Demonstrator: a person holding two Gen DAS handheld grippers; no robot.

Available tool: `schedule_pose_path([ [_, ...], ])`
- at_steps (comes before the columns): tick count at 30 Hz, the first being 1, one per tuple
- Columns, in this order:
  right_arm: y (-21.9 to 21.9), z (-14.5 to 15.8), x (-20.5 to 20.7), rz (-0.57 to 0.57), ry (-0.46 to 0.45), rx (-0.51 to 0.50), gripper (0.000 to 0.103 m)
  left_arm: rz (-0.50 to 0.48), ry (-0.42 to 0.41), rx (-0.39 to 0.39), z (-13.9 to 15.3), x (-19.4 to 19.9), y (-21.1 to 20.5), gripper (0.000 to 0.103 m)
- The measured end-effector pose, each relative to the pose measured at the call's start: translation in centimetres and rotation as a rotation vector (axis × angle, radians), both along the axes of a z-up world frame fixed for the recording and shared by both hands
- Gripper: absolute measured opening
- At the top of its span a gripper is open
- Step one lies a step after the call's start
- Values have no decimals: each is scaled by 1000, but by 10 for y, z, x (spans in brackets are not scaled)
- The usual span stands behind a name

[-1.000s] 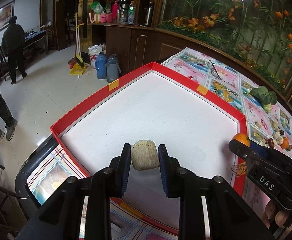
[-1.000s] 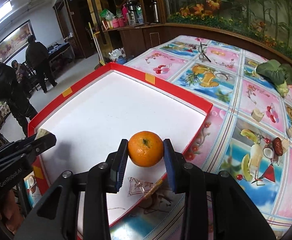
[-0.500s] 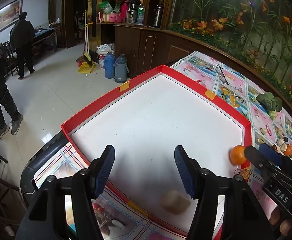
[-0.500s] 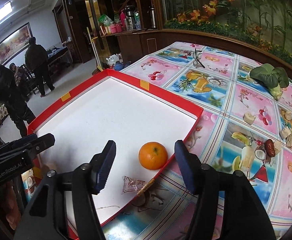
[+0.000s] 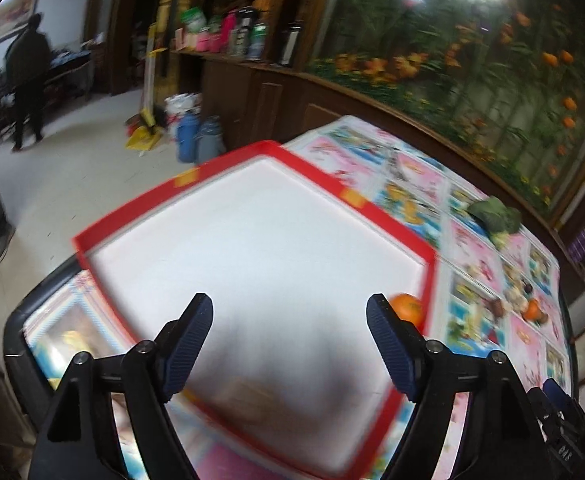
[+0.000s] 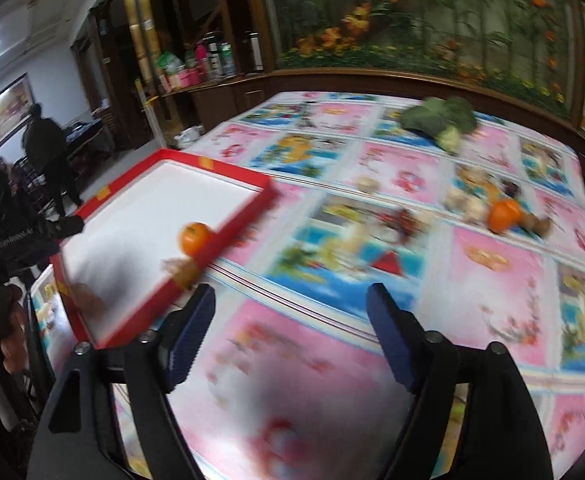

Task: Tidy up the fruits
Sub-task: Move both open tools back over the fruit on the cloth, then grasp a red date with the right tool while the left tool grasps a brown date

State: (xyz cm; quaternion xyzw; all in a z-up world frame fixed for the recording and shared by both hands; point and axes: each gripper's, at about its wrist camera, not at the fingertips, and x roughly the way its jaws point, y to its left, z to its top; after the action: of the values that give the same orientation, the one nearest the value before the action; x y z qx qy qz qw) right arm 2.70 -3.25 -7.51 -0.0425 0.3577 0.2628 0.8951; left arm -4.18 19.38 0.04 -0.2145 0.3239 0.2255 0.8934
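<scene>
Red-rimmed white tray point(image 5: 372, 216) on the table point(image 6: 472, 312), which wears a fruit-print cloth. One orange point(image 6: 193, 237) lies in the tray against its rim; a tan blurred fruit point(image 5: 248, 390) (kind unclear) lies near the tray's near edge. Left tool point(image 5: 290, 346): jaws apart and opening, nothing between. Right tool point(image 6: 292, 336): jaws apart and opening over bare cloth. Second orange point(image 6: 502, 216) and a leafy green vegetable point(image 6: 440, 120) lie on the cloth, well apart from the tray.
</scene>
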Motion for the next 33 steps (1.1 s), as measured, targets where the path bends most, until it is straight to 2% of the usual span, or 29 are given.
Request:
schedule_pose_path([
  [3,-50,-5,6,-116,29,7,92,-94,-3,27,1,12,-28,82],
  [8,-124,-7,18,-294,47,54,94,-297,32,20,-8,36,-80,82],
  [12,-170,2,29,-395,-3,74,94,-377,76,36,-18,51,-108,82],
  [18,-241,11,84,-579,-49,30,93,-428,115,49,-27,63,-130,82],
  [21,-274,9,123,-664,-19,21,80,-431,122,46,-31,70,-134,82],
  [24,-310,-2,165,-731,97,140,72,-436,124,41,-34,80,-136,82],
  [26,-323,-7,182,-768,134,170,69,-440,122,36,-37,87,-137,82],
  [29,-328,-14,206,-807,169,149,63,-446,125,19,-40,97,-137,82],
  [33,-326,-17,229,-859,185,75,48,-456,125,0,-43,108,-137,82],
])
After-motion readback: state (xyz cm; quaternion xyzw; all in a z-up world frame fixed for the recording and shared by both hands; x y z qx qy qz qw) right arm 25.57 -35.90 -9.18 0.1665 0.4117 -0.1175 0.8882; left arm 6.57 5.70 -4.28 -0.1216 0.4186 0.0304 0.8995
